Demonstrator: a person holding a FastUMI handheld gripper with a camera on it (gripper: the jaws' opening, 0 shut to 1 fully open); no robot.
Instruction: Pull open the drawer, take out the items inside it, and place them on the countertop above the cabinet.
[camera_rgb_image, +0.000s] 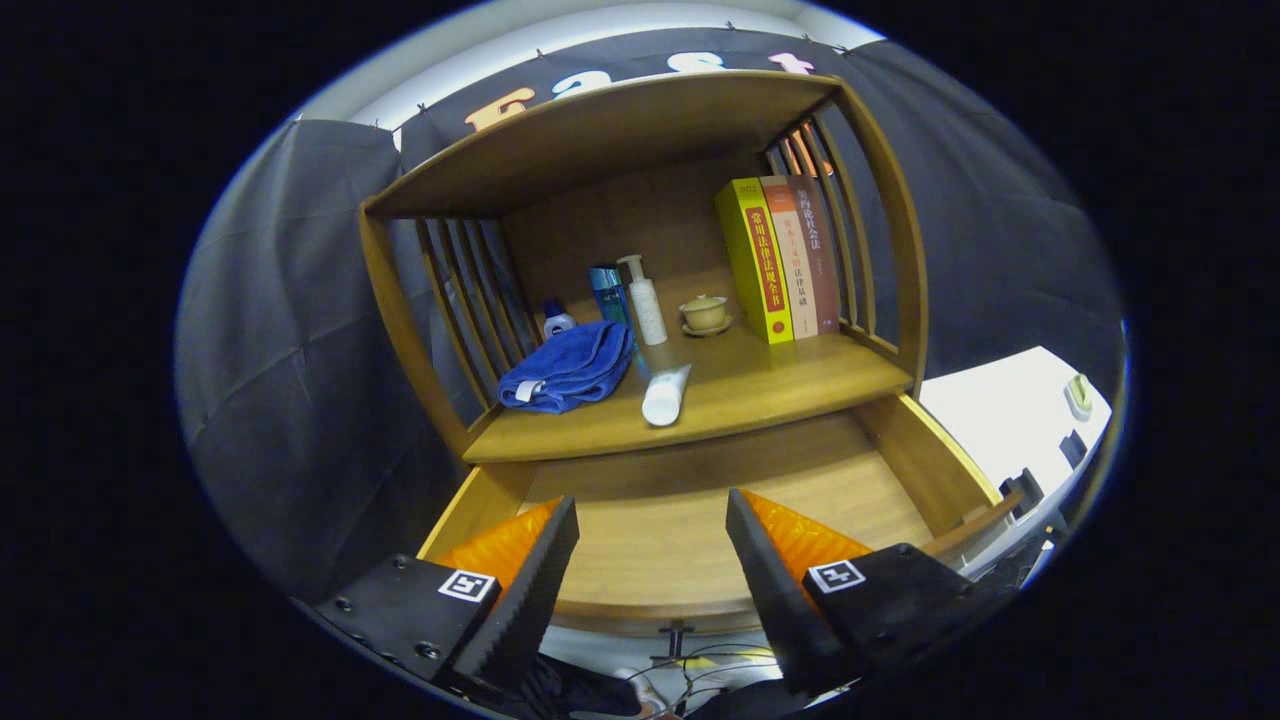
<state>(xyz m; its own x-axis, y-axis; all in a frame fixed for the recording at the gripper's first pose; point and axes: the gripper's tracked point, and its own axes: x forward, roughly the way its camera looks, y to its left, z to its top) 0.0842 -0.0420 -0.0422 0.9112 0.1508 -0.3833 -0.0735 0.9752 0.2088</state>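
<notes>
Your claw (652, 560) hangs released, fingers spread wide with nothing between them, just over the front of the pulled-out drawer (690, 510) in the lower middle of the frame. The drawer floor that shows between and beyond the fingers is bare wood; I see no item left in it, though the near corners sit hidden under your fingers.

On the surface (760, 390) above the drawer, at frame centre, lie a white tube (665, 393) near the front lip and a folded blue towel (566, 368) to its left. Behind them stand a small blue-capped bottle (557, 319), a blue bottle (607, 292), a white pump bottle (645, 298) and a lidded cup on a saucer (706, 313), with three books (778, 258) upright at the right.

My judgement: the emptying looks done or nearly so. To finish well, tip the claw down and sweep your view across the hidden near corners before you count the drawer empty. If something is there, approach from above with the fingers wide, close on its middle, lift clear of the drawer front, and set it on the bare wood right of the tube, well away from the lip.
</notes>
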